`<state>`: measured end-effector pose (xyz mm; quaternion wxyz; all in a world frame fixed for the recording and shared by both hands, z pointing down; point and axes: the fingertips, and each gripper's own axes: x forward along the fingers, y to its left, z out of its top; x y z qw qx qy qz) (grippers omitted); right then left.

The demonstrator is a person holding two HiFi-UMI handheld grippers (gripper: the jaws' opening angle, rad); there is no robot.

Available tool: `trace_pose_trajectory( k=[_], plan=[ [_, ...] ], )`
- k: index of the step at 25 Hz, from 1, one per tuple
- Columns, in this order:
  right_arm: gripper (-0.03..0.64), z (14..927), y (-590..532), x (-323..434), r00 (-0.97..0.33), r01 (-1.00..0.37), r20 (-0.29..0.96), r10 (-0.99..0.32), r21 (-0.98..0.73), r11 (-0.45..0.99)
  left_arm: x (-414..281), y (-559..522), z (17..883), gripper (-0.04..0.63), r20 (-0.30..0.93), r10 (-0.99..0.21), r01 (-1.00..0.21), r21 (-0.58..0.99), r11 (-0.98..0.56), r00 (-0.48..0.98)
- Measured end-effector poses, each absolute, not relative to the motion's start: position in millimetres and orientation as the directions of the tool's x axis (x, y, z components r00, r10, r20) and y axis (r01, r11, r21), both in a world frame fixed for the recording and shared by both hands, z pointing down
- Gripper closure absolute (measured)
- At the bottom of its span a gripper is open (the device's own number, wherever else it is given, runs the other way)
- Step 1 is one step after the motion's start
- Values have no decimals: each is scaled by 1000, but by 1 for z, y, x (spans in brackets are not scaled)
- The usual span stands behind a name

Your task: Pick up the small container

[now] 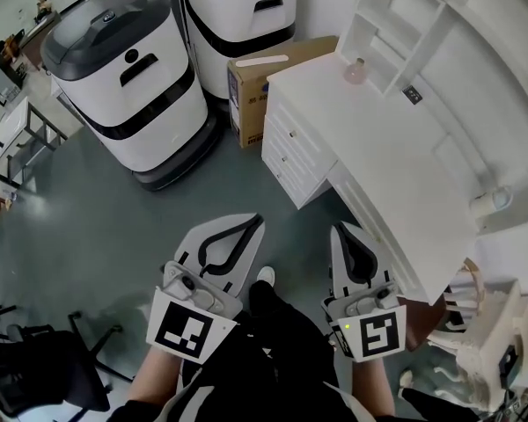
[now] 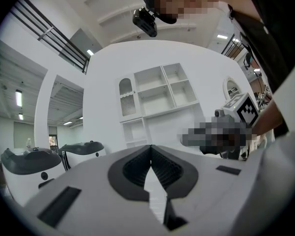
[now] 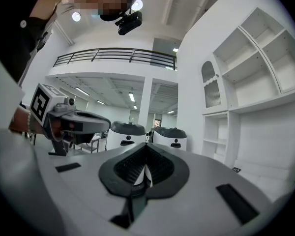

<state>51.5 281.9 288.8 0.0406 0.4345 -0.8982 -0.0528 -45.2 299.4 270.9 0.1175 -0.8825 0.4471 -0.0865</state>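
The small container (image 1: 355,71) is a pale pink jar on the far end of the white desk (image 1: 396,165), near the shelf unit. I cannot find it in either gripper view. Both grippers are held low over the grey floor, well short of the desk's far end. My left gripper (image 1: 253,221) is shut with nothing between its jaws (image 2: 150,146). My right gripper (image 1: 341,229) is beside the desk's near corner, also shut and empty (image 3: 146,145). Each gripper shows in the other's view: the right gripper (image 2: 241,117) and the left gripper (image 3: 64,119).
Two large white and grey machines (image 1: 132,69) (image 1: 242,16) stand at the back left, with a cardboard box (image 1: 264,77) against the desk's end. A white shelf unit (image 1: 405,25) rises behind the desk. A black chair base (image 1: 35,359) is at the lower left and a white rack (image 1: 493,323) at the lower right.
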Motion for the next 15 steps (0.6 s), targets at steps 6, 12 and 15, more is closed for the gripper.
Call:
trace_pose_trajectory(
  k=[6,12,15],
  plan=[
    [615,287,238,50,-645,-756,23,-764,125,642,-46,260,269,594,52,-828,-785,-289,-547,558],
    [615,288,205,53,-654,-748,21,-756,130,651,-43,229,269,594,43,-838,-796,-290,-531,543],
    [615,289,194,56,-658,-745,17,-753,129,654,-39,218,269,594,43,-840,-797,-293,-528,541]
  ],
)
